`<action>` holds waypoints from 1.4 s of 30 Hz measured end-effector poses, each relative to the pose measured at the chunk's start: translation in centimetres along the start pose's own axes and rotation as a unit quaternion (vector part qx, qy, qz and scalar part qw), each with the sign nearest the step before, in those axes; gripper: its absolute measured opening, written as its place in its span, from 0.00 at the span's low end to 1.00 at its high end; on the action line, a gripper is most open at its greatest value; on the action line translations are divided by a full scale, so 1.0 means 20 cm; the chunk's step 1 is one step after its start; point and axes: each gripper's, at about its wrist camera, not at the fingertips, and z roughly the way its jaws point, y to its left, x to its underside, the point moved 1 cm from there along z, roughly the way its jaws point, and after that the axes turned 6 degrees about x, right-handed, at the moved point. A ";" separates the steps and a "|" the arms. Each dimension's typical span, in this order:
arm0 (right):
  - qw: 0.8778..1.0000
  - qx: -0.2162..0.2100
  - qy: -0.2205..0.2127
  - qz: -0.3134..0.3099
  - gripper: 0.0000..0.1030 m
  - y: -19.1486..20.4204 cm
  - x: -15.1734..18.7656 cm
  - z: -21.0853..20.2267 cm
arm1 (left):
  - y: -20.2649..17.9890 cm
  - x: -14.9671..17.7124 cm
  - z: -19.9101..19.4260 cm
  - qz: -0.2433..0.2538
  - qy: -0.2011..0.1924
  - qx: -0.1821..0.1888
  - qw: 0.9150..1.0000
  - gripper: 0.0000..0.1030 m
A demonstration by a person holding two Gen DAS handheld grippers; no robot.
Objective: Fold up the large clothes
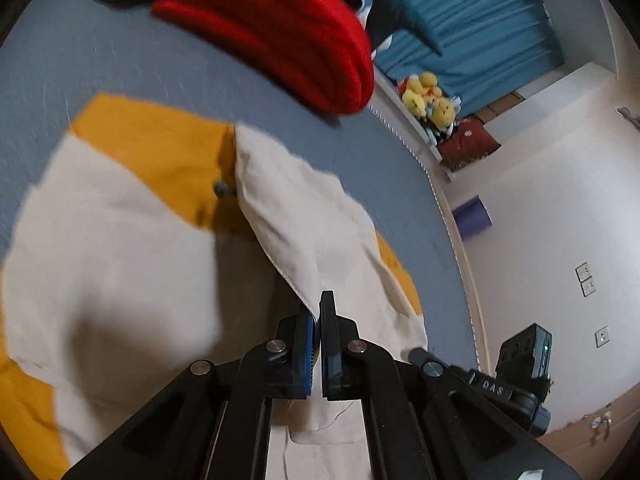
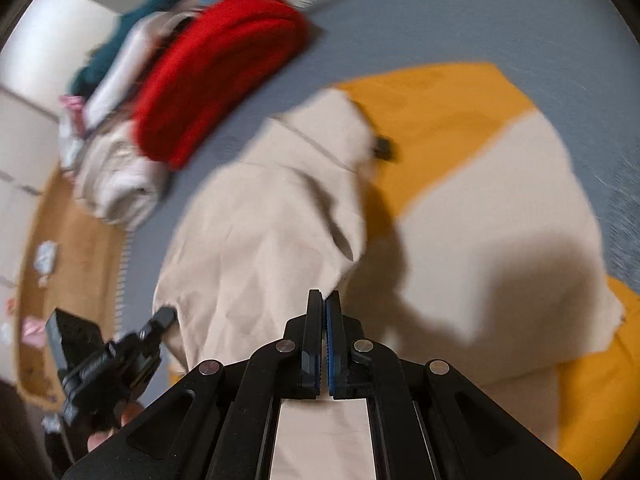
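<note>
A large cream and mustard-yellow garment [image 1: 120, 240] lies spread on a grey-blue bed [image 1: 100, 60]. My left gripper [image 1: 318, 312] is shut on a cream edge of it, and the cloth rises in a lifted fold from the bed to the fingertips. In the right wrist view the same garment [image 2: 260, 240] slopes up to my right gripper [image 2: 324, 300], which is shut on another cream fold. A dark toggle [image 2: 384, 148] sits where cream meets yellow. Each gripper shows in the other's view, the right one [image 1: 524, 364] low at the right, the left one [image 2: 100, 356] low at the left.
A folded red garment [image 1: 288, 28] lies on the bed just beyond the cream one, with a pale padded garment [image 2: 116, 184] beside it. Yellow plush toys [image 1: 430, 100] sit on a ledge past the bed edge. A white wall [image 1: 540, 220] and wooden floor [image 2: 68, 220] border the bed.
</note>
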 end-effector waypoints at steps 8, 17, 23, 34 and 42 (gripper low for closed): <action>0.986 0.134 0.093 0.028 0.03 -0.15 0.12 0.21 | 0.16 0.20 0.30 -0.011 0.135 -0.161 0.978 0.11; 0.986 0.167 -0.010 -0.030 0.28 0.04 0.02 0.02 | -0.19 0.31 0.28 0.186 0.086 -0.181 0.962 0.22; 0.989 0.149 -0.004 -0.018 0.32 -0.01 0.01 0.01 | -0.21 0.34 0.22 0.193 0.039 -0.274 0.941 0.22; 0.981 0.192 0.010 -0.012 0.32 -0.07 0.03 0.09 | -0.13 0.57 0.52 0.176 0.196 -0.217 0.940 0.25; 0.988 0.151 0.011 -0.030 0.32 -0.01 0.04 0.10 | -0.10 0.50 0.43 0.149 0.169 -0.220 0.949 0.26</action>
